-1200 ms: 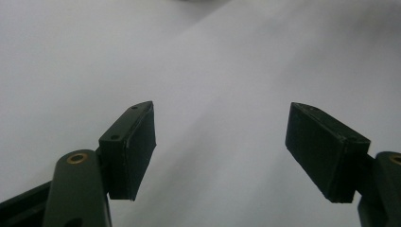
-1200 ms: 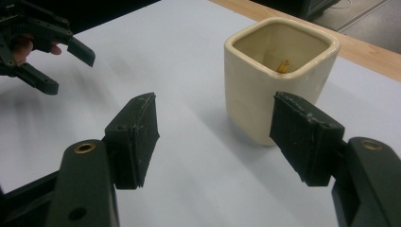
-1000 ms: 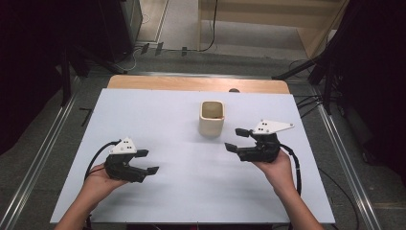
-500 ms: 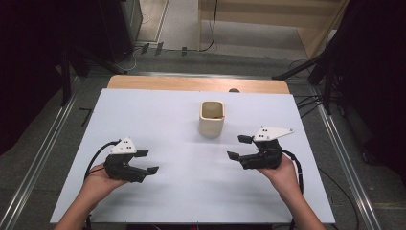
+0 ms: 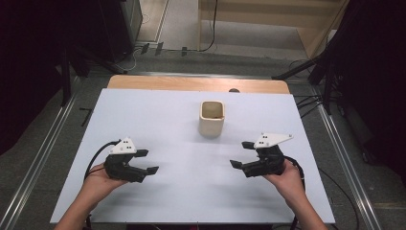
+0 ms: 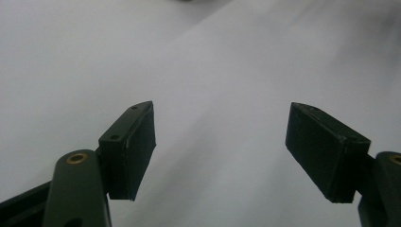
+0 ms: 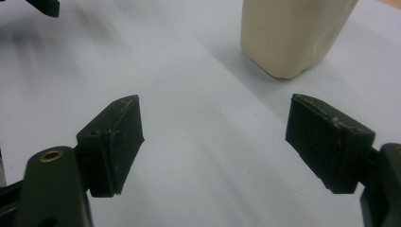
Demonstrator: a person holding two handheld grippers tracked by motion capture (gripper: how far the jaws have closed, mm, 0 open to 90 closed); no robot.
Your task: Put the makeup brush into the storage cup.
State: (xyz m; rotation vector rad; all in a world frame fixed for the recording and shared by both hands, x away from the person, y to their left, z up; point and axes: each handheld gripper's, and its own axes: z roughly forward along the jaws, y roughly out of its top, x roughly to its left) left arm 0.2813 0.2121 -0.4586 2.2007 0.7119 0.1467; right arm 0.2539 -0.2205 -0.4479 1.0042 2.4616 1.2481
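On a white-covered worktop [image 5: 158, 120] with a strip of bare wood along its far edge, a cream, square-mouthed plastic cup [image 5: 211, 118] stands upright a little right of centre, toward the far side, and nothing touches it. At the near left, the person's left hand [image 5: 98, 184] holds the black left gripper [image 5: 147, 161] low over the white sheet, its jaws spread wide with nothing between them; the left gripper view looks past the two dark pads [image 6: 135, 149] onto bare white surface. At the near right, the right hand [image 5: 287, 179] holds the black right gripper [image 5: 242, 154], topped by a grey three-cornered plate, pointing toward the middle of the worktop. Its jaws have just been opening and now stand wide apart, with only the white sheet between them. The right gripper view shows the cup [image 7: 293, 33] standing beyond the jaws and off toward the right-hand pad [image 7: 326, 142], well clear of both, its rounded base resting on the sheet. The cup lies nearer the right gripper than the left, apart from each. Black cables trail from both grippers back toward the person's forearms at the near edge.
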